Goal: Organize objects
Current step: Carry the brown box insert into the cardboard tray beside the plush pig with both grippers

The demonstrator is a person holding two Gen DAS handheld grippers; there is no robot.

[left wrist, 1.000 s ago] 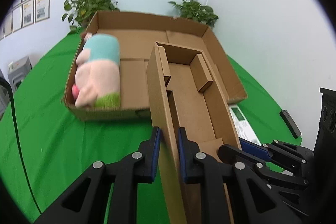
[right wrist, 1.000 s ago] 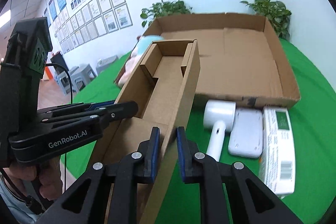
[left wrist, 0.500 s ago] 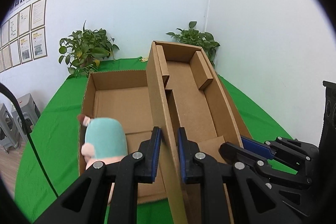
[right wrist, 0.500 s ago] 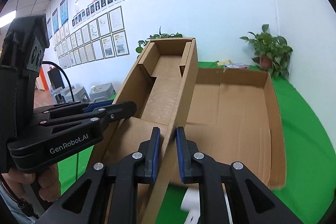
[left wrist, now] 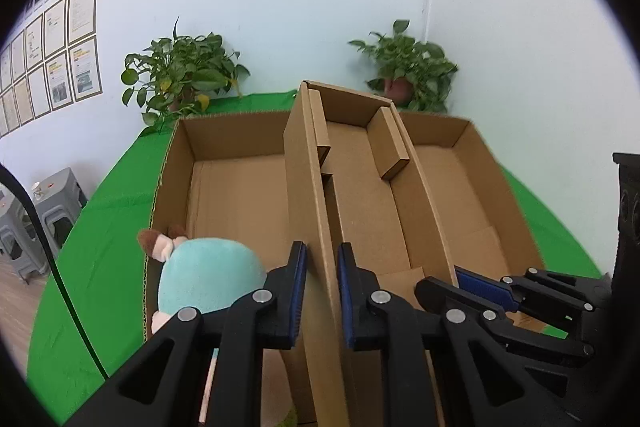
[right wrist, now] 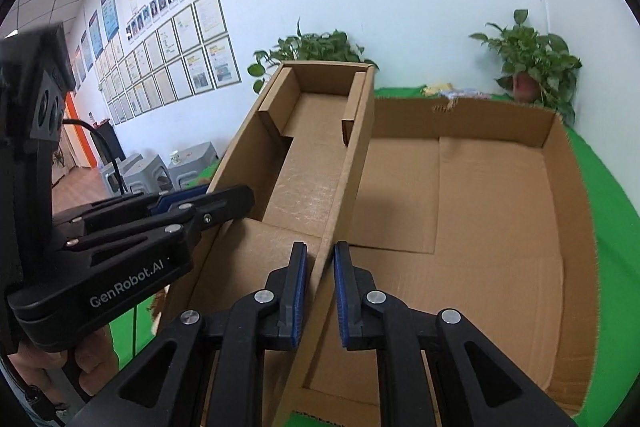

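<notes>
Left tongs (left wrist: 322,291), right tongs (right wrist: 320,293) clamping narrow box (left wrist: 360,195) walls, above large box (right wrist: 500,195)

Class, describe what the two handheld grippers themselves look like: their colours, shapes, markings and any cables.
Both the left gripper and the right gripper are black, with angular linked fingers, blue pads and silver rivets. The left one's body carries white "GenRobot.AI" lettering. A black cable trails beside the left gripper.

We hold both grippers side by side, pointing forward and a little down. Our left gripper (left wrist: 322,291) is clamped on one thin wall – our right gripper (right wrist: 320,293) also, on the opposite wall. One hand (right wrist: 60,359) shows below.
</notes>
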